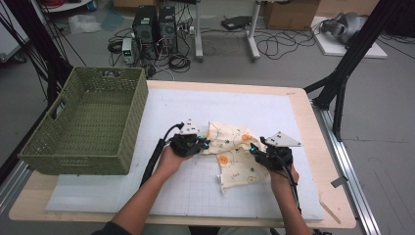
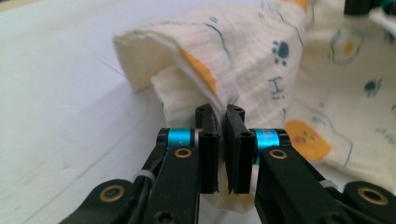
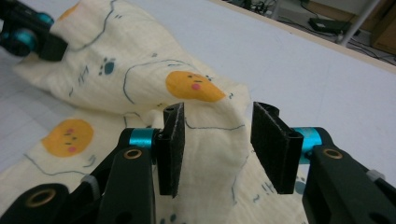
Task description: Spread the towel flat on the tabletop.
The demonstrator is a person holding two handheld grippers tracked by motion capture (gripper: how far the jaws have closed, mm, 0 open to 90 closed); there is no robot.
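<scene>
A crumpled cream cloth (image 1: 235, 159) printed with orange faces and blue paw marks lies on the white gridded mat (image 1: 195, 186). My left gripper (image 1: 204, 143) is at the cloth's left edge. In the left gripper view its jaws (image 2: 222, 112) are shut on a raised fold of the cloth (image 2: 243, 56). My right gripper (image 1: 254, 151) is at the cloth's right side. Its jaws (image 3: 217, 112) stand open astride a ridge of the cloth (image 3: 140, 79), and the pads do not press on it. The left gripper (image 3: 32, 35) also shows far off at the upper left of the right gripper view.
A green woven basket (image 1: 78, 157) stands on the table's left part, its inside bare. The wooden table's rim (image 1: 323, 147) runs along the right. Beyond the table are computer cases (image 1: 156, 24), cables and black stand legs (image 1: 342, 73).
</scene>
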